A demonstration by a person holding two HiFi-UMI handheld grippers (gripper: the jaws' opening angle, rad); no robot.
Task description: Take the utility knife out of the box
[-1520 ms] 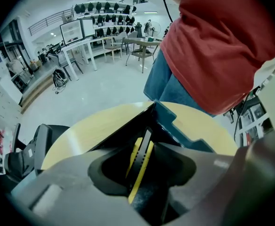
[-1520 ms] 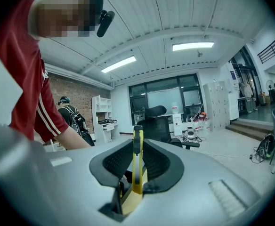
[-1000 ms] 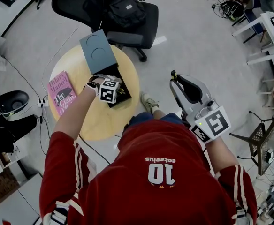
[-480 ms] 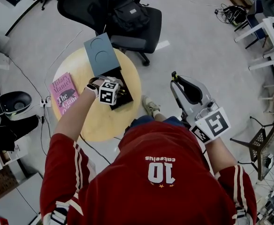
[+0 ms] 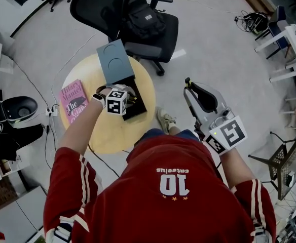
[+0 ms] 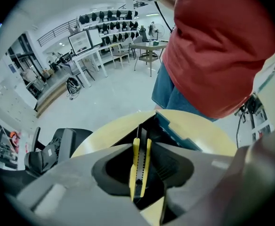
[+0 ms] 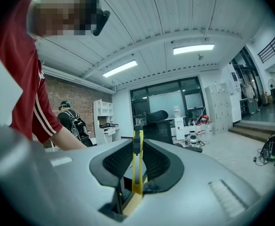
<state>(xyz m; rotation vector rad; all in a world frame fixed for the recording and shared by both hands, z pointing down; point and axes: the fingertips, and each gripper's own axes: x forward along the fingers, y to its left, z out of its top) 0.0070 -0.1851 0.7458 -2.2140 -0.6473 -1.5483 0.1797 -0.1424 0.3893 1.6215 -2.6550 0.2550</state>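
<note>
Left gripper: pinches yellow utility knife edge-on between both pads, jaws having just been closing onto it. Points steeply down over open black box, knife's far end showing against dark interior. Unclear from either view: knife tip inside box or above it. Box at 1 o'clock on round yellow table, grey-blue lid flipped open toward 12. Pink book flat at table's 9 o'clock. Beyond table at 12 o'clock, black office chair carrying black backpack. Right gripper: off table at 3 o'clock, roughly level, clamps second utility knife, also yellow, upright between pads.
</note>
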